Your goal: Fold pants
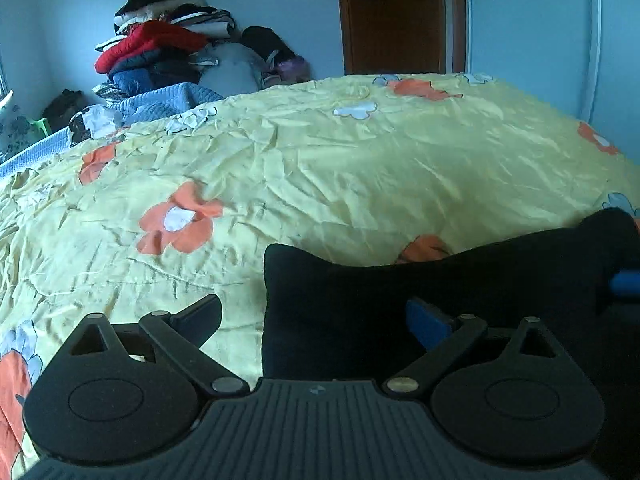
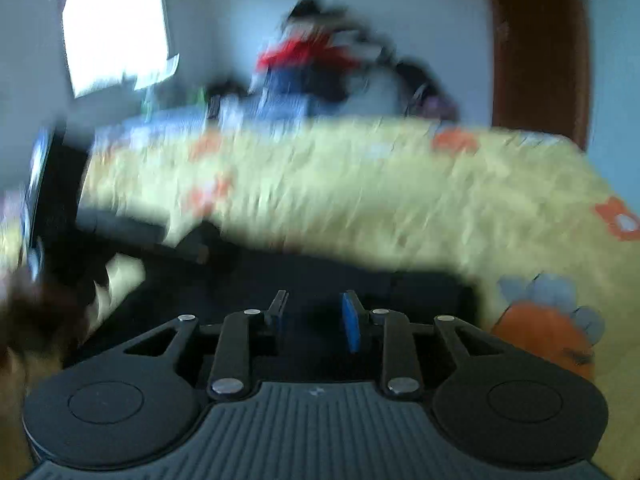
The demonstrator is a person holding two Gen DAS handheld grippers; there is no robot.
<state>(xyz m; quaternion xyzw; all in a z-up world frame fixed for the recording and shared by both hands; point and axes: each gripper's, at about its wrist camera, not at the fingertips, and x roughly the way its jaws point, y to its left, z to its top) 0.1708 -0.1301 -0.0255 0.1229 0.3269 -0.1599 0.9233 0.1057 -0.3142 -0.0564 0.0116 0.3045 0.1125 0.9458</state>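
- On the bed's yellow flowered quilt point(image 1: 360, 168), your black pants point(image 1: 400, 300) lie folded into a thick, matte block with a squared left corner.
- Your left gripper point(image 1: 316, 320) stands wide, one finger on bare crinkled quilt, the blue-padded one over the pants.
- Your right gripper point(image 2: 316, 316) is narrow above dark cloth; the blur hides any pinch.
- Behind the bed are piled clothes point(image 1: 160, 44) and a brown door point(image 1: 396, 16).

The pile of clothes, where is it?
In the left wrist view, the pile of clothes sits top left, against the wall beyond the yellow flowered bedspread, left of the brown door.
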